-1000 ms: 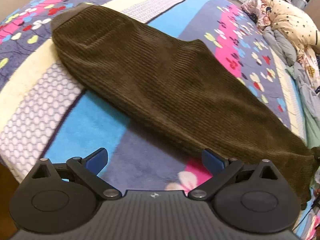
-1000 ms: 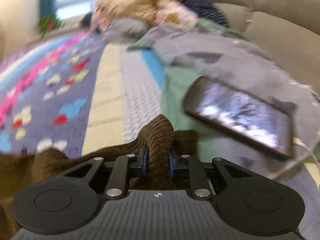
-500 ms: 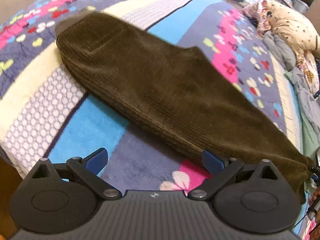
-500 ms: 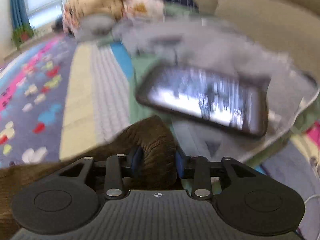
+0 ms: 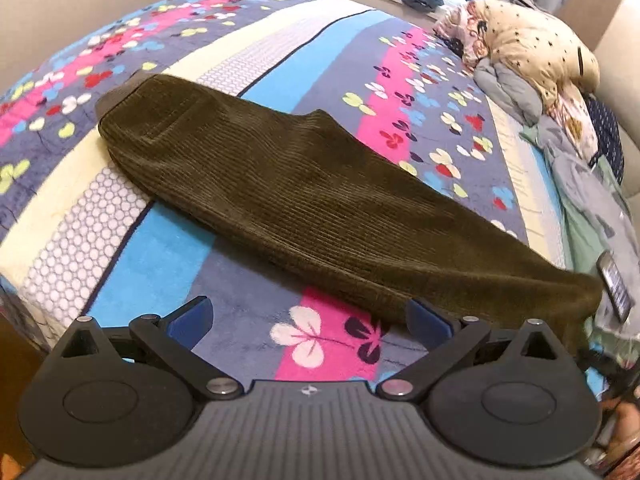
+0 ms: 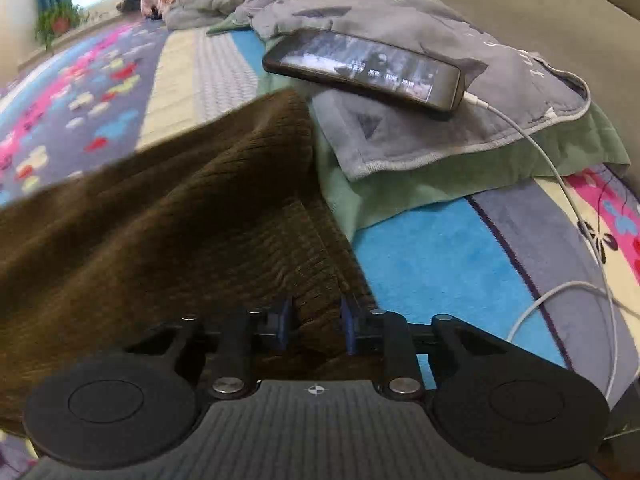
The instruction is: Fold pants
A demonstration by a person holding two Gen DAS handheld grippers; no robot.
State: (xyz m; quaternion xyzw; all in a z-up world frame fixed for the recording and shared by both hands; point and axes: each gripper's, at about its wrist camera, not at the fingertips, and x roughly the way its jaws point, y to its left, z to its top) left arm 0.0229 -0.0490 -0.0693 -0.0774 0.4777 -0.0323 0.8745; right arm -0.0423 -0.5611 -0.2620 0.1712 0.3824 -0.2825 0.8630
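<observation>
Dark olive corduroy pants lie folded lengthwise, stretched diagonally across the patterned bed cover, waistband at the far left, hem at the right. My left gripper is open and empty, just in front of the pants' near edge. My right gripper is shut on the hem end of the pants, with the cloth bunched between its pads.
A phone on a white charging cable lies on grey and green clothes just right of the hem. A pile of bedding and clothes sits at the far right. The bed's edge runs at the near left.
My right gripper has pulled back with the hem and the phone now sits farther off. My left gripper has drawn back a little, still open.
</observation>
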